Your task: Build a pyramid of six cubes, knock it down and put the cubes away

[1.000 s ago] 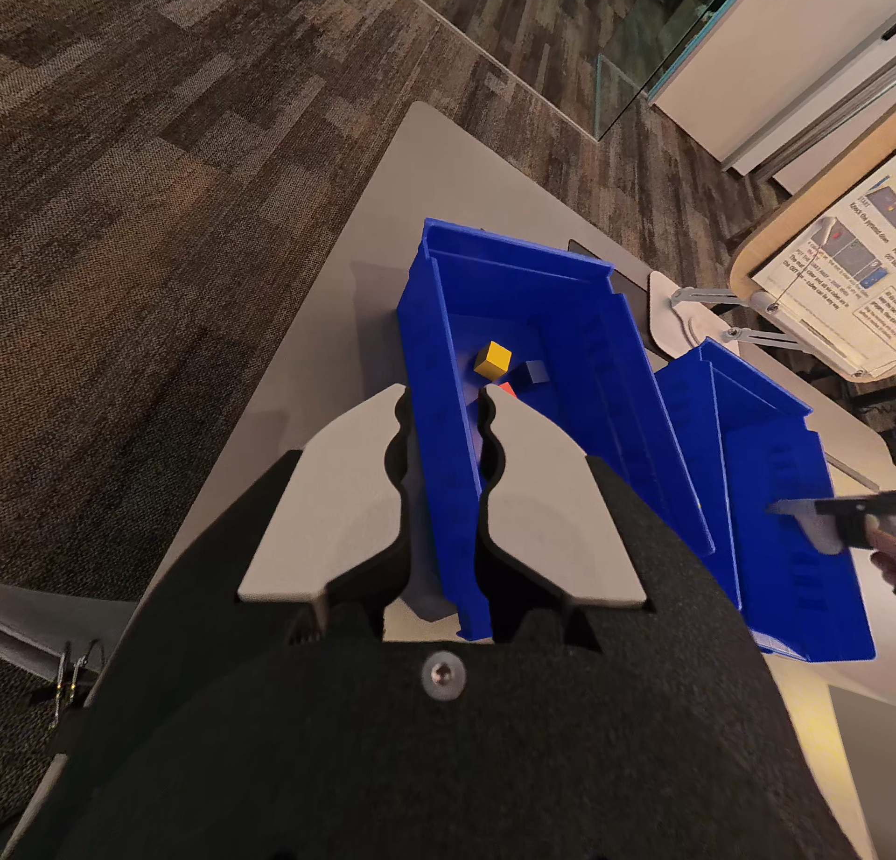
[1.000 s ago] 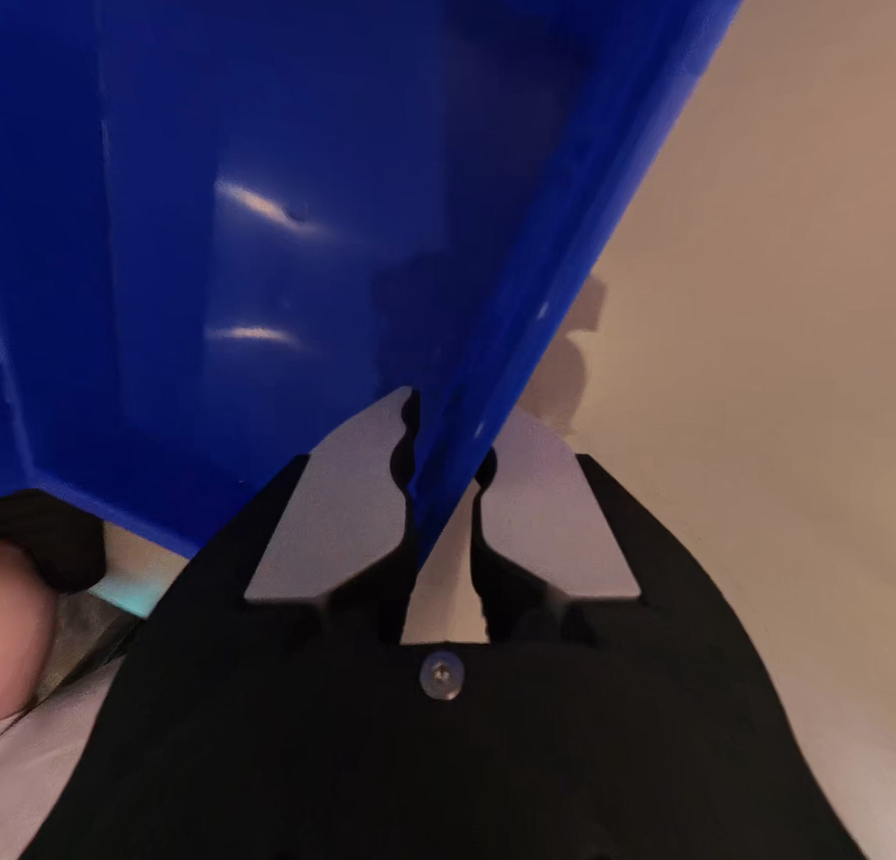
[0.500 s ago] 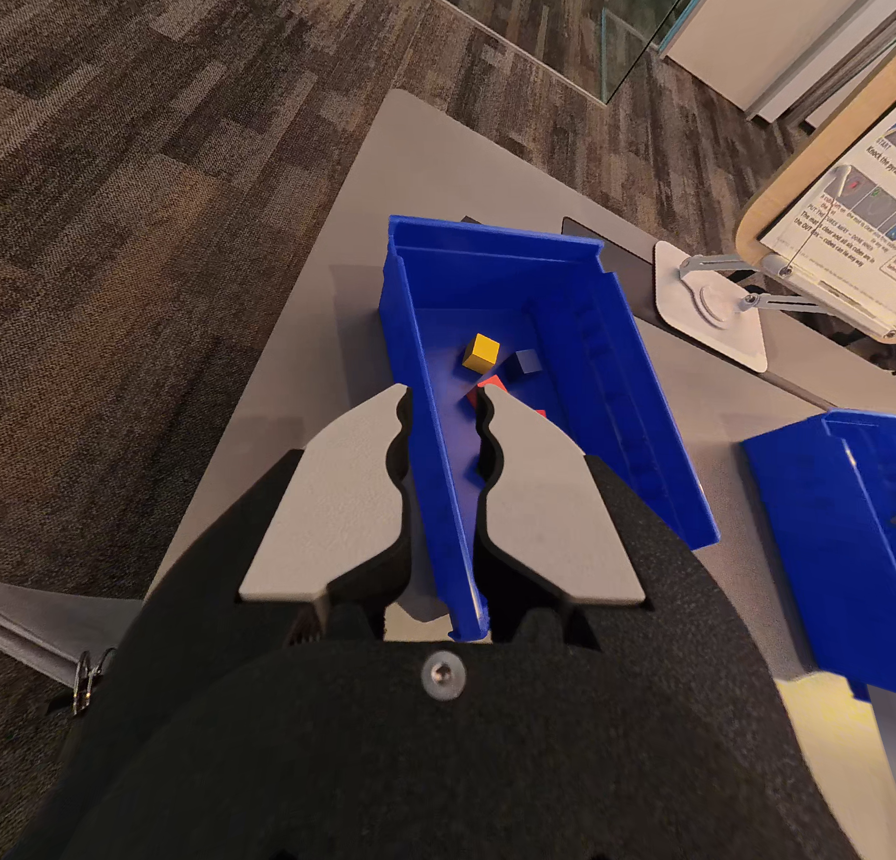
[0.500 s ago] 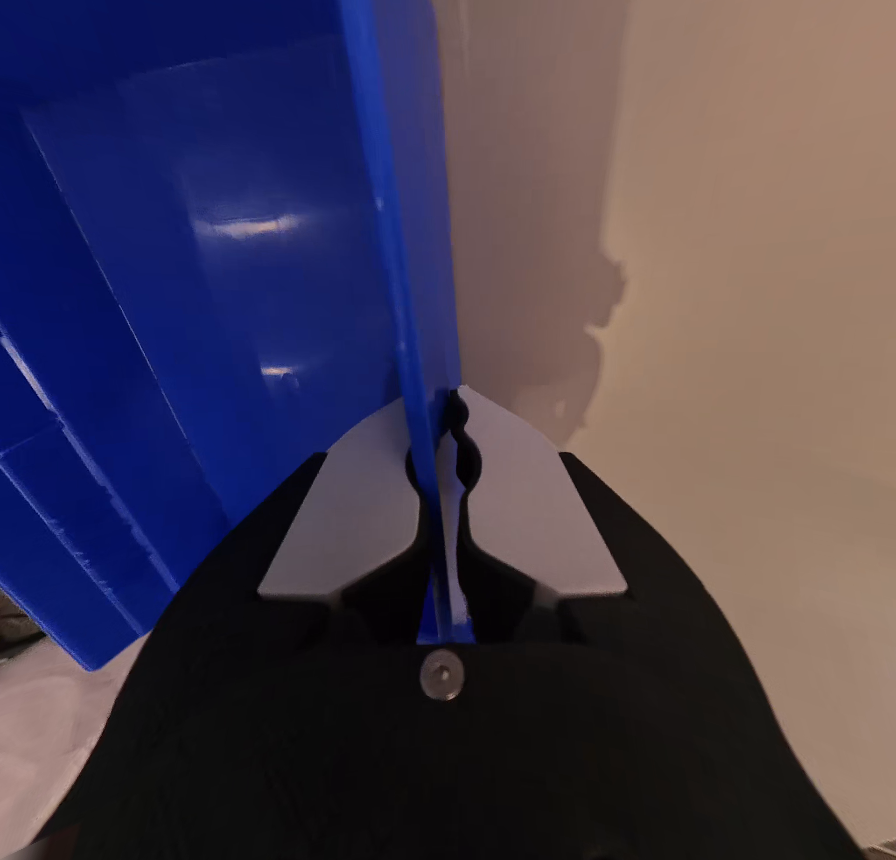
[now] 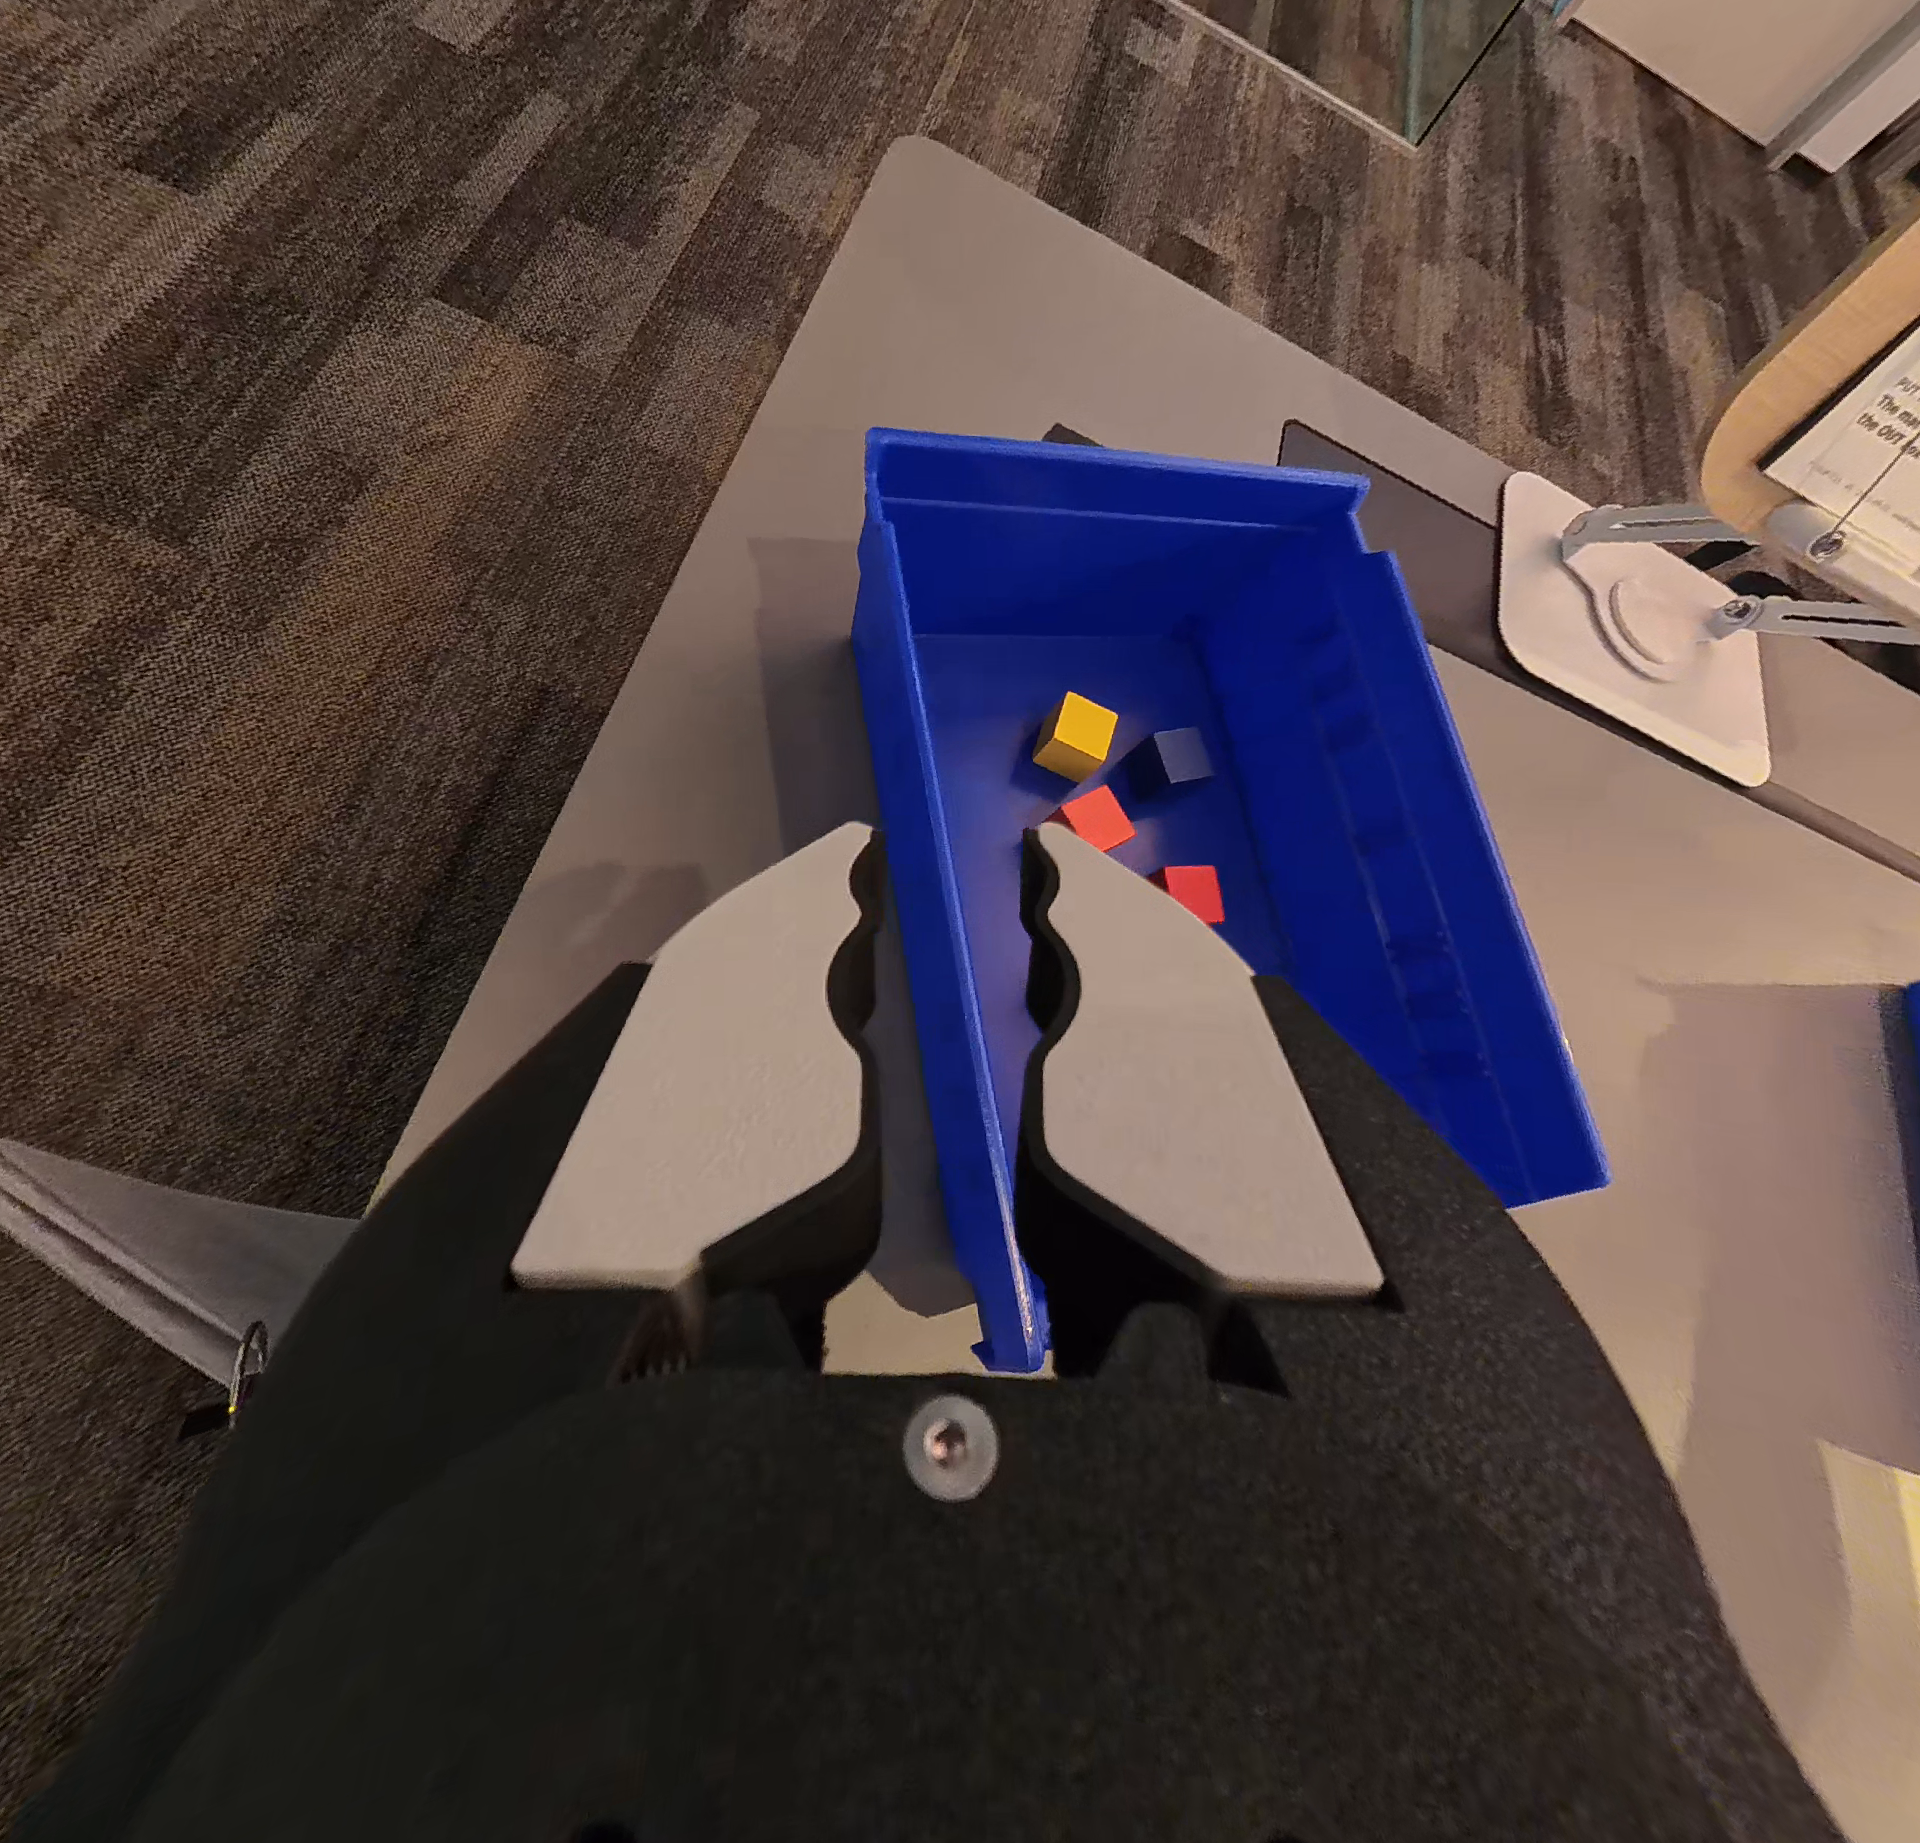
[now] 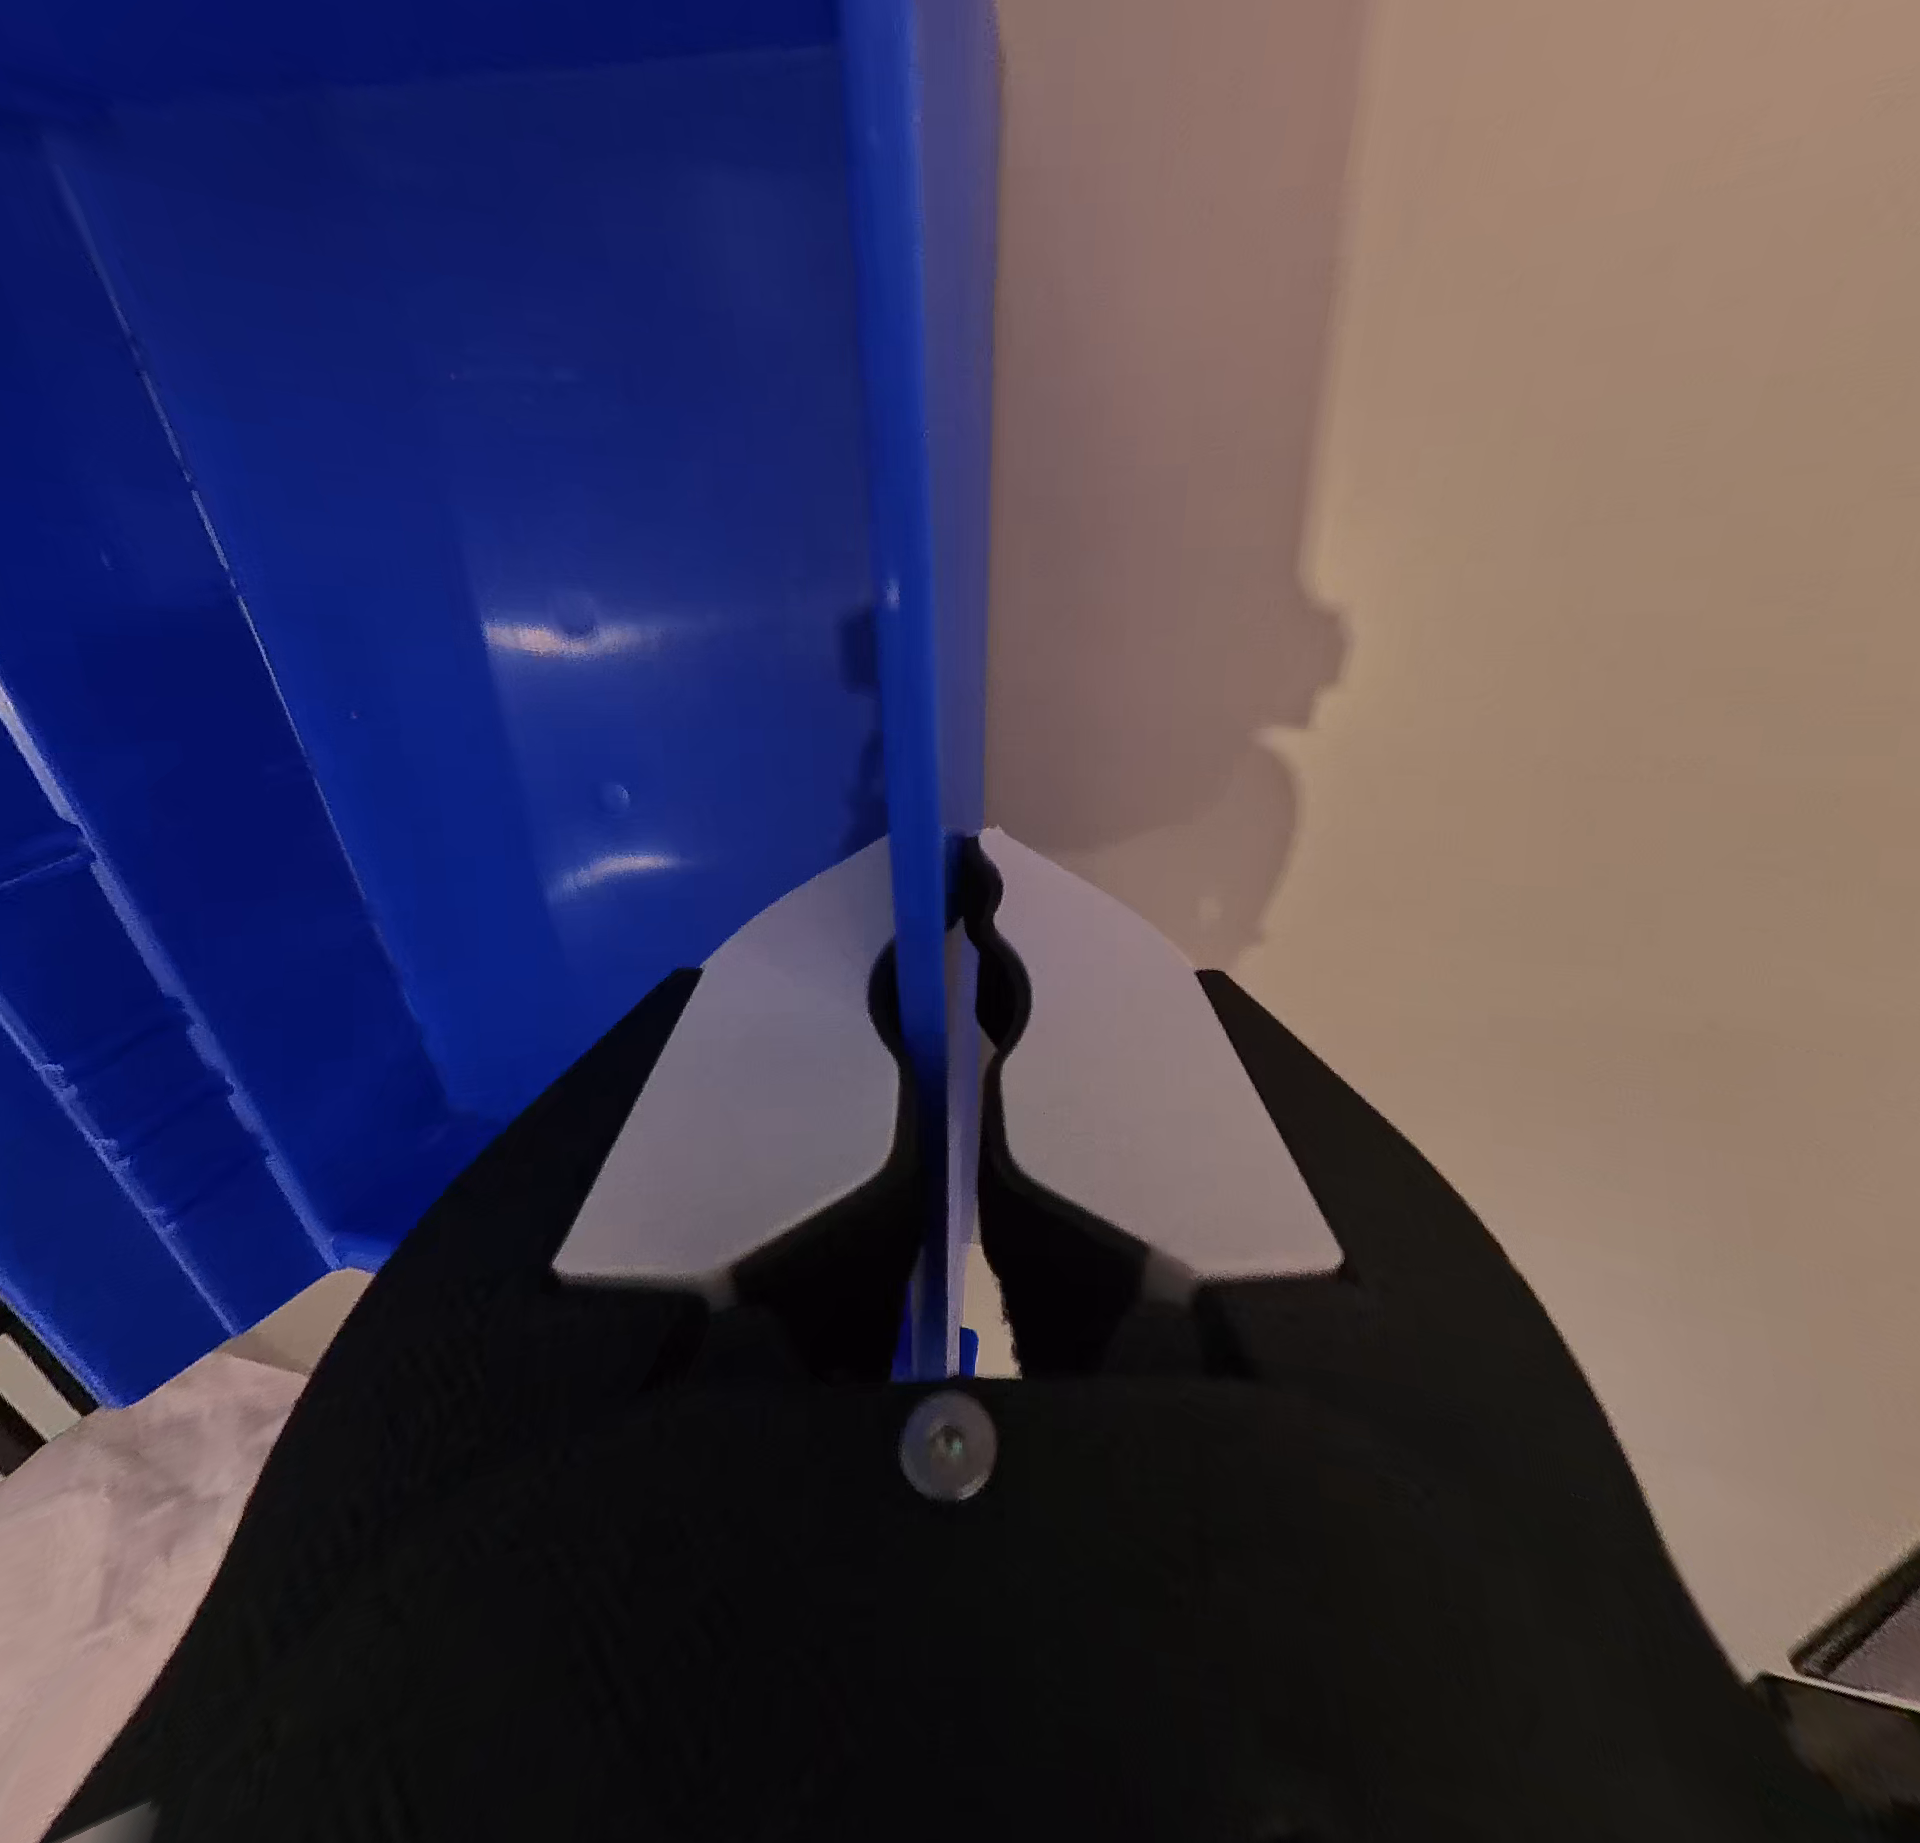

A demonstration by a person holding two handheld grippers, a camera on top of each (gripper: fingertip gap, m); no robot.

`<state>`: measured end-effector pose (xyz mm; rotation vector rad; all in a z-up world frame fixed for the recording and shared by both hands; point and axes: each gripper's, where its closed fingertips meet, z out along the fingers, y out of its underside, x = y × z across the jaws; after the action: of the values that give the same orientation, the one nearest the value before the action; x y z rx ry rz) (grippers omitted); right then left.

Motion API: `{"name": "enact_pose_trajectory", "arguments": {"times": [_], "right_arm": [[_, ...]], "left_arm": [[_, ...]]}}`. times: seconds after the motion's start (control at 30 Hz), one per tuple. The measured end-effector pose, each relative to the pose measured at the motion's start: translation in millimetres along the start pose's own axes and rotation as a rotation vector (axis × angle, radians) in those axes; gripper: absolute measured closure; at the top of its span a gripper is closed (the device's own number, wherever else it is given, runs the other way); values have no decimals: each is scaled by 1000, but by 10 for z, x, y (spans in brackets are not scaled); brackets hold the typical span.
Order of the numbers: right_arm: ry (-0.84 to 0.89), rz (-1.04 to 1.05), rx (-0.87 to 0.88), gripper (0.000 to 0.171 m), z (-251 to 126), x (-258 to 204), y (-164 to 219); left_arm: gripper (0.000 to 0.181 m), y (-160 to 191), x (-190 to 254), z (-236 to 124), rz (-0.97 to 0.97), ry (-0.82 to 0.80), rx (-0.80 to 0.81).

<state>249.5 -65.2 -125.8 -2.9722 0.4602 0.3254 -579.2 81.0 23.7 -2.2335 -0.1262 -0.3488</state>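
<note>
A blue bin (image 5: 1403,962) stands on the grey table (image 5: 727,650) and holds a yellow cube (image 5: 1075,733), a dark blue cube (image 5: 1174,759) and two red cubes (image 5: 1096,817) (image 5: 1190,889). My left gripper (image 5: 951,837) sits astride the bin's left wall with its jaws apart and a gap on the left side of the wall. My right gripper (image 6: 940,843) is shut on the right wall of a second blue bin (image 6: 520,443), whose visible inside holds nothing. Only a sliver of this second bin (image 5: 1910,1024) shows in the left wrist view.
A white stand base (image 5: 1631,671) with a metal arm and a wooden board with papers (image 5: 1829,391) stand at the back right. The table's left edge drops to carpet (image 5: 312,443). Bare tabletop (image 6: 1558,546) lies right of the second bin, and a dark object (image 6: 1870,1668) sits in the near right corner.
My right gripper closed on the second bin's wall and drew that bin rightward, away from the first bin and almost out of the left wrist view. My left gripper stayed astride the first bin's wall.
</note>
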Motion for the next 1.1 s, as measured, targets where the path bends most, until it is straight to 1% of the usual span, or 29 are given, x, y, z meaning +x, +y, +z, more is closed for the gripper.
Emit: {"name": "enact_pose_trajectory", "arguments": {"times": [0.23, 0.4, 0.53, 0.6, 0.63, 0.67, 0.7, 0.77, 0.87, 0.93, 0.97, 1.1], "right_arm": [[-12, 7, 24, 165, -22, 112, -9], [6, -2, 26, 165, -34, 184, -46], [11, 3, 25, 165, -36, 206, -58], [19, 3, 35, 165, -36, 204, -69], [19, 7, 46, 160, -36, 202, -77], [31, 7, 54, 145, -41, 214, -87], [45, -7, 74, 134, -59, 221, -108], [67, -58, 146, 131, -150, 193, -170], [99, -85, 347, 120, -438, 136, -347], [54, -85, 499, 108, -676, -5, -459], [17, -86, 558, 106, -797, -104, -484], [-115, -145, 770, 107, -1270, -529, -487]], "left_arm": [[156, 96, 104, 155, 52, -20, -80], [154, 193, 234, 285, 88, 30, -143], [151, 282, 213, 371, 95, 21, -198], [150, 303, 236, 404, 95, 41, -209], [150, 303, 262, 417, 94, 59, -208], [148, 307, 294, 426, 90, 79, -211], [147, 318, 328, 430, 89, 96, -218], [144, 336, 332, 452, 103, 84, -231], [139, 394, 294, 528, 116, 37, -277], [137, 483, 185, 591, 116, -37, -338], [137, 535, 123, 621, 111, -75, -372], [139, 733, 15, 739, 85, -127, -487]]}}
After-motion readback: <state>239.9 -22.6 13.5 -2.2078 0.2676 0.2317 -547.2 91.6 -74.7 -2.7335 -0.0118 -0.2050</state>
